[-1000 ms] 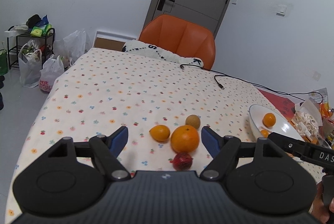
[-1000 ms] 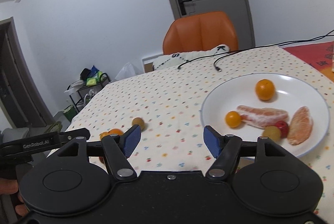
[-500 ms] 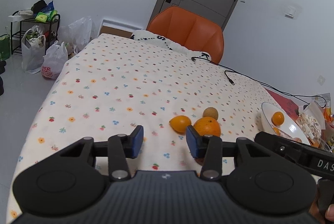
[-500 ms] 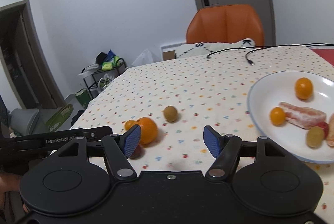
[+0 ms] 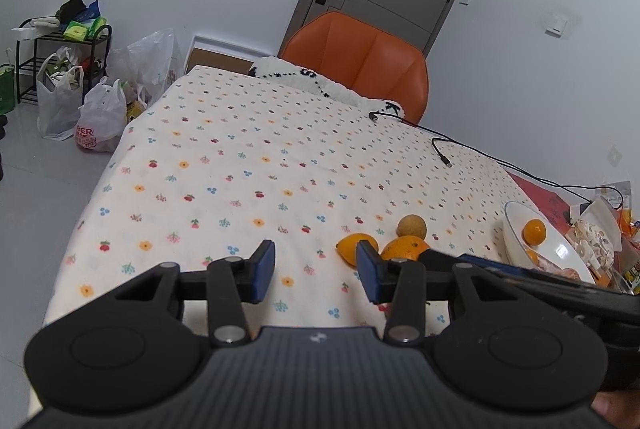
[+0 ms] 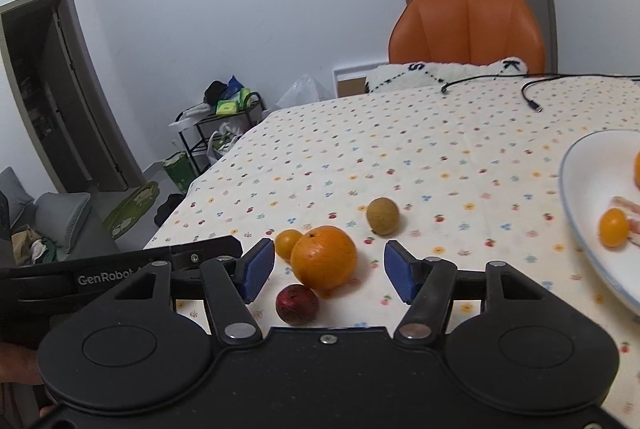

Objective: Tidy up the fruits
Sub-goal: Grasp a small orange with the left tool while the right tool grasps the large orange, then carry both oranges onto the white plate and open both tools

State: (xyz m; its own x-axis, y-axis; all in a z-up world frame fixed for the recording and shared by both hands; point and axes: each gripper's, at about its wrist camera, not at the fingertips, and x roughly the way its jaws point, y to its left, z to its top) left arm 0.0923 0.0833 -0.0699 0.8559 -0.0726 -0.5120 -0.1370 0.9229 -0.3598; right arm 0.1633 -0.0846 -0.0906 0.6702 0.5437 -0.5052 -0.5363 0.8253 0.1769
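Plate (image 6: 576,197): a white dish was seen at the right of the table, already holding a small orange (image 6: 613,227), part of a second at the frame edge, and a peeled segment, only partly in view.
Done: several fruits were judged to be sorted onto the plate.
Left: four fruits were seen loose on the cloth (image 6: 400,149), well apart from the plate.
Big orange (image 6: 323,257): it was found at the middle of the cluster, touching or nearly touching a small yellow-orange fruit (image 6: 289,244) behind it.
Red fruit (image 6: 297,304): it was placed just in front of the big orange, nearest the camera.
Brown fruit (image 6: 383,215): it was set a little apart, toward the plate.
Right gripper (image 6: 329,270): its jaws were spread wide and nothing was held; the big orange was framed between them, so a grasp was judged to be next.
Left gripper (image 5: 316,271): its jaws were parted and empty, with bare cloth between them and the cluster just to its right.
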